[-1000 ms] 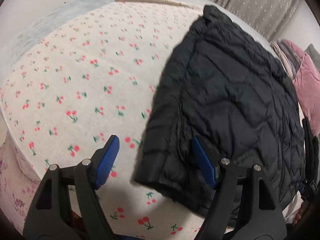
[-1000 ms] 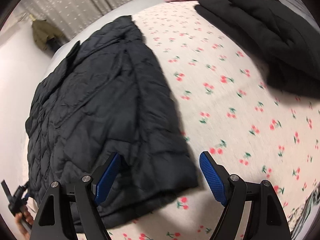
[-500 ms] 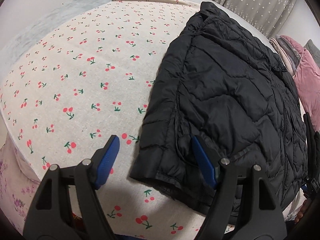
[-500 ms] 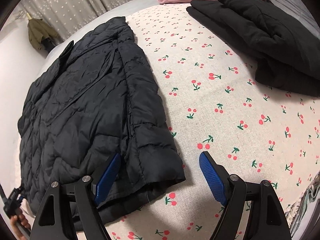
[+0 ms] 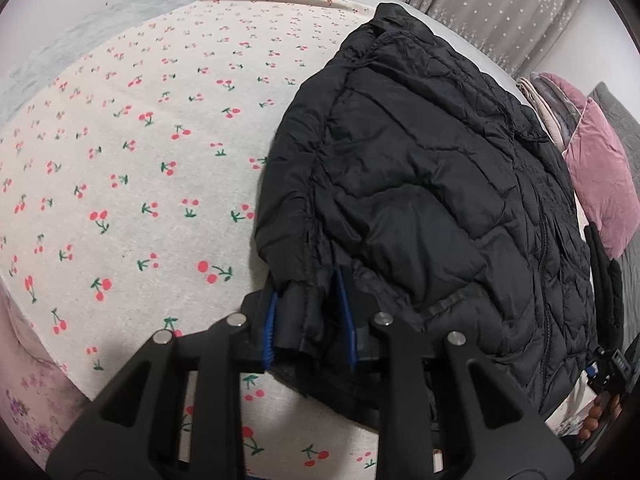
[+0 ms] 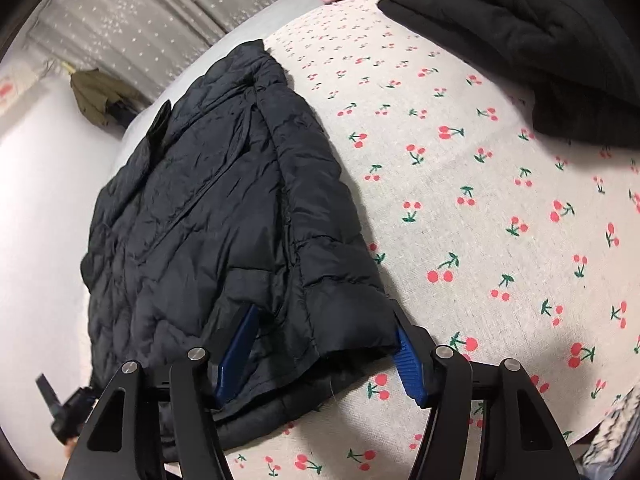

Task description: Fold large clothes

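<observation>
A black quilted puffer jacket [image 5: 420,184] lies flat on a cherry-print sheet [image 5: 132,168], sleeves folded in over the body. My left gripper [image 5: 310,320] is shut on the jacket's near left hem corner, bunching the fabric between its blue pads. In the right wrist view the jacket [image 6: 224,208] fills the left half. My right gripper [image 6: 320,352] straddles the near right hem corner with its jaws still wide apart, one pad on each side of the fabric.
A folded black garment [image 6: 532,40] lies at the far right of the sheet [image 6: 480,208]. A pink pillow [image 5: 600,176] and stacked bedding sit beside the jacket. Starred curtains [image 5: 480,8] hang behind. The bed's near edge runs just below both grippers.
Both grippers moved forward onto the jacket's near hem. The left gripper's jaws closed on the left corner. The right gripper slid around the right corner and stayed open.
</observation>
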Available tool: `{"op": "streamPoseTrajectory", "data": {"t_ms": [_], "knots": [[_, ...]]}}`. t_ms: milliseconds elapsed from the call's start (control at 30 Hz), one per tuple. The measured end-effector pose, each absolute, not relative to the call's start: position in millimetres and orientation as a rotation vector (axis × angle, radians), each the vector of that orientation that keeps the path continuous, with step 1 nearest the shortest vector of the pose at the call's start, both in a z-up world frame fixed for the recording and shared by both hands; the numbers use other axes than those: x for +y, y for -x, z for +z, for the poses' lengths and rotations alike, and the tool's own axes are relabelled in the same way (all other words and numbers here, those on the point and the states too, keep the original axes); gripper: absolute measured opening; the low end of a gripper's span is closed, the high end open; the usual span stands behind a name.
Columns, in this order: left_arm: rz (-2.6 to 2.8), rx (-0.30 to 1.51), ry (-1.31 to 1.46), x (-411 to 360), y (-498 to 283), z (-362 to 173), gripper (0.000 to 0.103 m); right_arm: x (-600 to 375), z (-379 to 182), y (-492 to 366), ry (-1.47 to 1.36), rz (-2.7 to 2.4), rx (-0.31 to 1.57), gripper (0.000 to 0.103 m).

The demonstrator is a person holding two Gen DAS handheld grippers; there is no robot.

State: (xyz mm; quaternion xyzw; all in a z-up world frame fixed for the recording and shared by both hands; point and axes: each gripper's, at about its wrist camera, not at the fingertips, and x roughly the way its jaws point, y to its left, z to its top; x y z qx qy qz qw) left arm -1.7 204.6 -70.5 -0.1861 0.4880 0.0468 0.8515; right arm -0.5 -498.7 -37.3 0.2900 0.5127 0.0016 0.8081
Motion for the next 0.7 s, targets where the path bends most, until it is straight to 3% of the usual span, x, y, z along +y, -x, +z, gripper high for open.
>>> {"op": "streamPoseTrajectory", "data": {"t_ms": [133, 200, 267, 400, 600, 700], "knots": [[0.100, 1.027, 0.415, 205, 2, -72, 0.027, -494, -38, -1, -0.600, 0.005, 1.096, 0.064], [0.099, 1.021, 0.414, 203, 3, -71, 0.021, -492, -37, -2, -0.599, 0.022, 1.090, 0.064], [0.099, 1.017, 0.418, 202, 3, -70, 0.021, -495, -35, -2, -0.604, 0.013, 1.081, 0.049], [0.091, 1.019, 0.456, 205, 4, -72, 0.021, -516, -34, 2, -0.659, -0.060, 1.062, 0.049], [0.083, 1.033, 0.522, 208, 5, -76, 0.027, -505, -36, 0, -0.627, 0.014, 1.076, 0.049], [0.068, 1.035, 0.570, 210, 4, -78, 0.035, -499, -43, -4, -0.649, 0.041, 1.097, 0.039]]}}
